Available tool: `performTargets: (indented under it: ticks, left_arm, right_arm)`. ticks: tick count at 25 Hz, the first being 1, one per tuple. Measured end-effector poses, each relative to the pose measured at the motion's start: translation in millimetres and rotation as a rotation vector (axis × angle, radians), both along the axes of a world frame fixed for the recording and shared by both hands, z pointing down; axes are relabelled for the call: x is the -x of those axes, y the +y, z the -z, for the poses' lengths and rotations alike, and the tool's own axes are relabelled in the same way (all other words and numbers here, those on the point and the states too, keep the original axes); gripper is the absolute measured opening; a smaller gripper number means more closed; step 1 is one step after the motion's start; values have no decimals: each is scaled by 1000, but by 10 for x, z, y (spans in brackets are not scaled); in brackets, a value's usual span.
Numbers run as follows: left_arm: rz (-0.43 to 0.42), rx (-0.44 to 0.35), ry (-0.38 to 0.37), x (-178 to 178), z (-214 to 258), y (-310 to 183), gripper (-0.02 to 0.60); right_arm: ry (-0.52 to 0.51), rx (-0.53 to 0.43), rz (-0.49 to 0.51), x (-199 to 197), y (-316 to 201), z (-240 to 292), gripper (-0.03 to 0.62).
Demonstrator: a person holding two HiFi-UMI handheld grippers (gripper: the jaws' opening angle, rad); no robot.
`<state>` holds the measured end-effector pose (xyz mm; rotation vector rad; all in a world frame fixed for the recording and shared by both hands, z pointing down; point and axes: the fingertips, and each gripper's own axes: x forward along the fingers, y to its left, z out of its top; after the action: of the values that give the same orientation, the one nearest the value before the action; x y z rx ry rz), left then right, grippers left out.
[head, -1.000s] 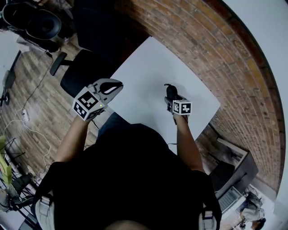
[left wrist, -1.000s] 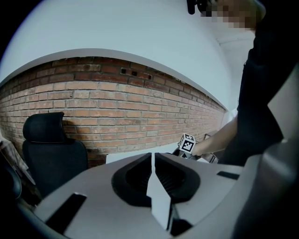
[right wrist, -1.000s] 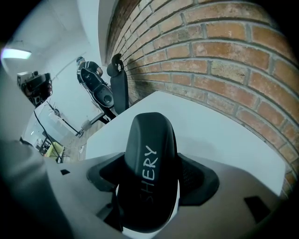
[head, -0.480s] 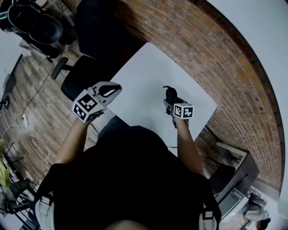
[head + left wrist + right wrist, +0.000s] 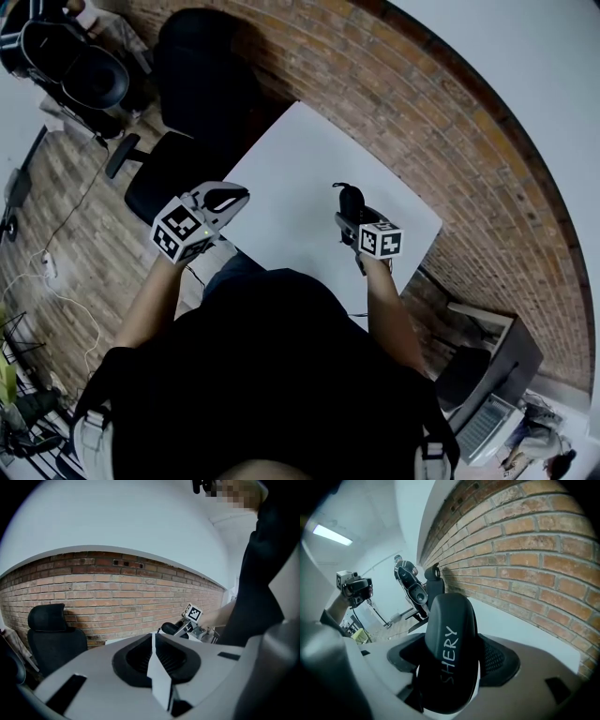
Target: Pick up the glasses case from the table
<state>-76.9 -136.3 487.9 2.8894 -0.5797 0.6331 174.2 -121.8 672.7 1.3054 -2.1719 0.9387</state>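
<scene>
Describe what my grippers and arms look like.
The left gripper and right gripper have light grey shells with black ribbed pads. Each carries a white cube with black square markers. The person wears a black top; the forearms are uncovered.

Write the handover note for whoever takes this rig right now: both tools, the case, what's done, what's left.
Left tool: jaws together, nothing in them, held by the left edge of the table.
Right tool: shut on the case, which stands up between the jaws; it is black with "SHERY" on it.
Case: over the table, apparently lifted clear of it.
Done: the grasp, and seemingly the lift.
Left: hold the grip steady and confirm the case is off the table.
</scene>
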Motion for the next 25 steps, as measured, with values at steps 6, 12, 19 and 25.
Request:
performTargets:
  ticks: [6,12,19,25]
  left_arm:
    - [-3,-19,0,-64,56,135,27]
    - [-11,-26,4,-176,90,277,28]
    - [-6,-33,8,-220,128,407,27]
    - [3,-36,7,-211,127,521,28]
  right_arm:
    - [-27,-51,7,11,176,265,342]
    - [-6,-126,24,-37,293,584,342]
    - [-30,-190,29,-65,404,895,341]
    - [-61,-244,26,-73,539,1152,341]
